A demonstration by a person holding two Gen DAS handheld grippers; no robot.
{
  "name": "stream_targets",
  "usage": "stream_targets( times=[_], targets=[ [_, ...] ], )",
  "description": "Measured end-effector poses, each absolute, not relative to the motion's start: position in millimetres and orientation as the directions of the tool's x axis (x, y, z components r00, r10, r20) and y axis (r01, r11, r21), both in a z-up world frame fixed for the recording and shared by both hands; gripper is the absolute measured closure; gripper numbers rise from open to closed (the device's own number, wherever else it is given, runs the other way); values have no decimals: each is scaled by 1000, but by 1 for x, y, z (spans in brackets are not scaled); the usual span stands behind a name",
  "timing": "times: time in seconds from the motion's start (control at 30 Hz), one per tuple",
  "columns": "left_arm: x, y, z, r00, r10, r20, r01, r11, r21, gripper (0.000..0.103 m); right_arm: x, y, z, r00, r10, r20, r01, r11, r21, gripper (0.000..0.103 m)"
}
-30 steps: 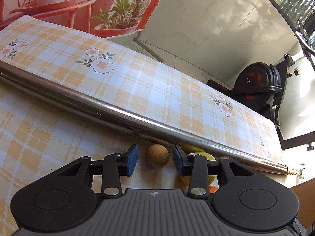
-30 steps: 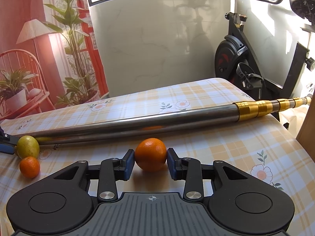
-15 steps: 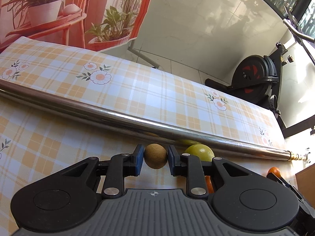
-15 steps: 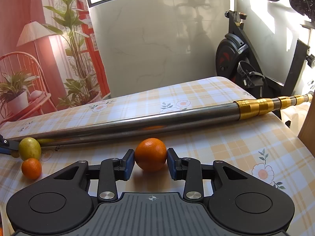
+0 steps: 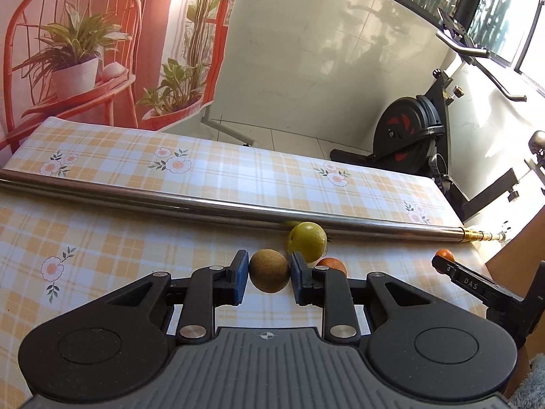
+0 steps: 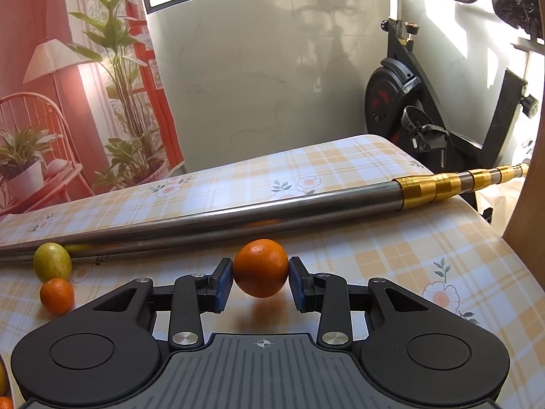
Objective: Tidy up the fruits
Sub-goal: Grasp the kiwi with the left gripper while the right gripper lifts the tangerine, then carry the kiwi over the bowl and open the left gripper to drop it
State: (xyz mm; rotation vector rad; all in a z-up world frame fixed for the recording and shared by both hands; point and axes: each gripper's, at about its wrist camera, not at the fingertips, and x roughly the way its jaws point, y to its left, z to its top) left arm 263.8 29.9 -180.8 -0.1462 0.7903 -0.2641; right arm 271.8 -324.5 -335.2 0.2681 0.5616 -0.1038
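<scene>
In the left wrist view my left gripper [image 5: 268, 272] is shut on a round brown fruit [image 5: 269, 270], held a little above the checked tablecloth [image 5: 102, 238]. Just beyond it lie a yellow-green fruit [image 5: 306, 241] and a small orange [image 5: 332, 265], partly hidden by my right-hand finger. In the right wrist view my right gripper [image 6: 261, 272] is shut on an orange [image 6: 261, 267], which hangs just over its shadow on the cloth. The yellow-green fruit [image 6: 52, 261] and small orange [image 6: 57, 296] show at the far left there. The right gripper's finger [image 5: 477, 286] enters the left wrist view at the right.
A long steel pole [image 6: 238, 218] with a gold telescopic end [image 6: 442, 184] lies across the table behind the fruit. A wooden panel [image 6: 531, 204] stands at the table's right edge. An exercise bike [image 5: 408, 136] stands past the far corner. More fruit peeks in at the lower left edge [image 6: 2, 385].
My left gripper's jaws closed on the brown fruit, then rose and drew back with it, rolling the view more level. The right gripper kept still with its orange.
</scene>
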Motion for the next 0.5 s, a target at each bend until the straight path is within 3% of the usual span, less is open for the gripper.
stream_targets(
  times=[0.27,0.5],
  targets=[
    [221,37,-174,682,-290,-672,206,957,-204,75,232,-310,-297,874,59,-482,108,944,310,70],
    [195,44,-169,694,-309,-650,227,951,-209,75,201,-284,-265,888,119,-445,21,954,298,70]
  ],
)
